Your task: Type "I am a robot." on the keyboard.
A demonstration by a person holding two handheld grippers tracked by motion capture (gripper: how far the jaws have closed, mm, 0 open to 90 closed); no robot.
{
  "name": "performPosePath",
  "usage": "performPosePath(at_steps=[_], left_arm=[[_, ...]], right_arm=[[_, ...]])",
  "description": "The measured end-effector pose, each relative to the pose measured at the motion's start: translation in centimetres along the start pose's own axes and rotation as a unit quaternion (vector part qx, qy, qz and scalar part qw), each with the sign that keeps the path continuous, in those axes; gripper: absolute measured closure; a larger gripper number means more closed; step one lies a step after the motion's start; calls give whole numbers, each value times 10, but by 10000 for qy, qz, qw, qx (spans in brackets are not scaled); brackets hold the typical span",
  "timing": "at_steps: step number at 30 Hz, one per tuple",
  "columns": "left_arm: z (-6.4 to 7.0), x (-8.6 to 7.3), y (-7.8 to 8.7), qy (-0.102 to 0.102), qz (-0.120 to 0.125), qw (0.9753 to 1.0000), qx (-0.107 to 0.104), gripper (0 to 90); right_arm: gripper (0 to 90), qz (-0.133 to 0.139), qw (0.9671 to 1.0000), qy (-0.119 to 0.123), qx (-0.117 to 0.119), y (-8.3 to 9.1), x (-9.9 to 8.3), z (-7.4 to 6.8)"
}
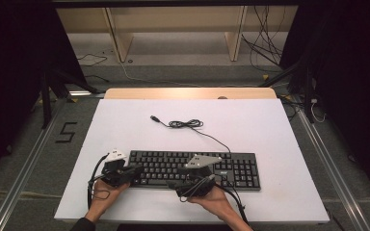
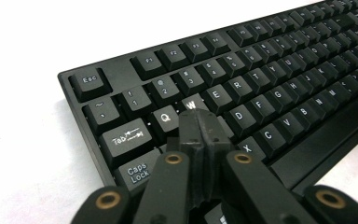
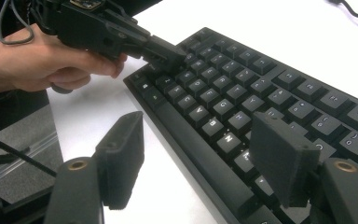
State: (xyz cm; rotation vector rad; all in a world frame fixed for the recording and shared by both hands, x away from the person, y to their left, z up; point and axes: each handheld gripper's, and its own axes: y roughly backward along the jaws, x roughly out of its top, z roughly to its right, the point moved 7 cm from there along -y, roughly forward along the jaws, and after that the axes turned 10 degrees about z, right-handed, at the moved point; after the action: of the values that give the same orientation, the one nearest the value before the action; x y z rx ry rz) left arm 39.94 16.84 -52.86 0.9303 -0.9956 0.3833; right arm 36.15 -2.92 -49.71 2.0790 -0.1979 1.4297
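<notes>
At the left of the high view we see the left hand (image 1: 107, 192) holding the left gripper (image 1: 136, 169), whose tip lies over the left end of the keyboard (image 1: 231, 169). In the left gripper view its fingers (image 2: 193, 126) are pressed together with nothing between them, and their tip sits on the keys just below the W, between the Q and the E columns; whether it presses a key down we cannot tell. The keyboard is a black full-size one with white legends, matte keycaps and a slim frame, lying flat and parallel to the near edge of the white counter (image 1: 125, 120), a little nearer that edge than the middle. Its black cable (image 1: 188, 124) runs from the back edge towards the far side, gathers in a small loose tangle and ends in a plug lying free on the counter. Further right, the right hand (image 1: 217, 199) holds the right gripper (image 1: 173, 184) at the keyboard's front edge, pointing left. In the right gripper view its fingers (image 3: 121, 154) stand wide apart and hold nothing, one over the bare counter and the other over the lower key rows.
</notes>
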Motion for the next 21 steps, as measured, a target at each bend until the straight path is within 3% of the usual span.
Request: performPosePath(at_steps=[8,14,21], left_arm=[[0,6,7,26,207,9998,-15,785],[4,8,12,69,322,9994,-144,713],[9,10,15,88,404,9987,-285,604]], right_arm=[[365,31,10000,-28,-49,0,1,3],[377,47,9999,-57,-87,-1,2,5],[483,21,9999,-98,-141,-2,2,10]])
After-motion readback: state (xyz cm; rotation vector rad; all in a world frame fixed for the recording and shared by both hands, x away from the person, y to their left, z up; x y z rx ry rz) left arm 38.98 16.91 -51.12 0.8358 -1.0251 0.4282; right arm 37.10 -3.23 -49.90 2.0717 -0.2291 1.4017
